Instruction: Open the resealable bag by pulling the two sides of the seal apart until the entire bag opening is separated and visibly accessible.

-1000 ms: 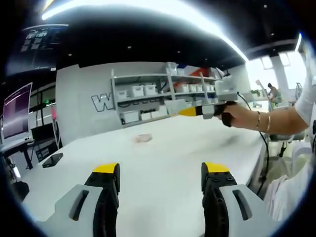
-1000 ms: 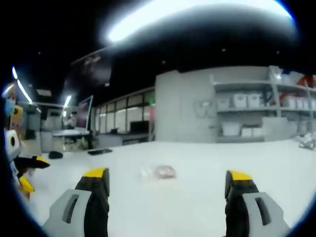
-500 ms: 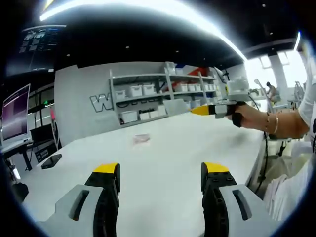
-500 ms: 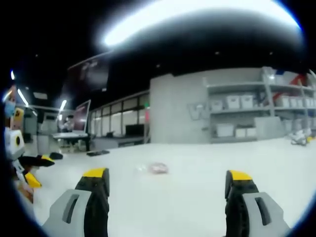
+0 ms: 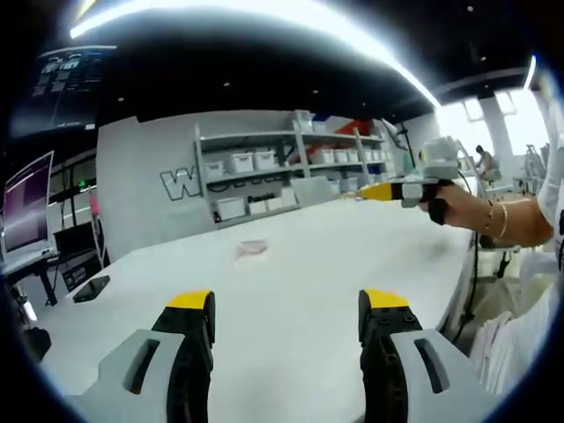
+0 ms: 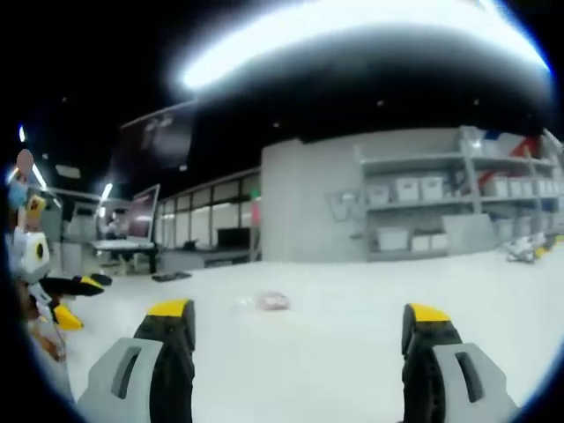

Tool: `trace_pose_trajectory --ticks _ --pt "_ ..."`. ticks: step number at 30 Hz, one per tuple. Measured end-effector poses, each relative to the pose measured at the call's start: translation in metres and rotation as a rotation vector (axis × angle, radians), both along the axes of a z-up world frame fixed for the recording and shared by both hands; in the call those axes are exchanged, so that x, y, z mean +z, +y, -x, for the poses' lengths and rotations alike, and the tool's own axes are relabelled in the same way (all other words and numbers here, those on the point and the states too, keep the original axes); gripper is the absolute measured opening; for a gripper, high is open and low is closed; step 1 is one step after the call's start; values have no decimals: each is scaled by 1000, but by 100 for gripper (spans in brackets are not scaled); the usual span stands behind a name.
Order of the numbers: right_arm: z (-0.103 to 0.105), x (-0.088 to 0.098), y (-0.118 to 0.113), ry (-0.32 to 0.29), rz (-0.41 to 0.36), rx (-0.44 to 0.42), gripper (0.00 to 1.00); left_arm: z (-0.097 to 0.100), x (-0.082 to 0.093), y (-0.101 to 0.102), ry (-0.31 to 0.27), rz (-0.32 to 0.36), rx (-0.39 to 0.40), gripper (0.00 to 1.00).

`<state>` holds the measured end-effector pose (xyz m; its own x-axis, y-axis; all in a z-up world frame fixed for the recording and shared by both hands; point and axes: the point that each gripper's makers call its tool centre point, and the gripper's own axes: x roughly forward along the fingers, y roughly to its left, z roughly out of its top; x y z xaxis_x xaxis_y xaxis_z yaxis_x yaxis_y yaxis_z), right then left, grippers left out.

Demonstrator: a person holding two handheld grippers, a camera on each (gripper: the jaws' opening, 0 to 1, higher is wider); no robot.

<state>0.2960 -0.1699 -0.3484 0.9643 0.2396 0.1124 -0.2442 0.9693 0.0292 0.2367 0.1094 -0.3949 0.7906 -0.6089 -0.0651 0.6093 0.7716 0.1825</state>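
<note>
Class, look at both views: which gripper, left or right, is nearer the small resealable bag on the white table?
Hard to call. The left gripper and right gripper both hover open, well short of the resealable bag, touching nothing; neither is clearly closer.

- Overhead light strip [image 5: 264, 11] blown out to glare; ceiling around it dark.
- Table [image 5: 291, 273] evenly lit, washed pale, shadows faint.
- Window [image 5: 493, 123] overexposed in left gripper view.
- Right gripper view soft, hazy throughout; shelving [image 6: 423, 211] blurred.
- Fisheye bending strong at edges.
</note>
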Motion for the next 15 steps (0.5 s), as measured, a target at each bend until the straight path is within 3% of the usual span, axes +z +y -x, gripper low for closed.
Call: trace_pose_trajectory --ticks 8,15 --pt "16 -2 -15 -14 0 -30 99 1 1 -3 -1 -5 -3 65" --pt "32 -15 -40 -6 -7 -83 99 1 -1 -9 4 -7 -13 65"
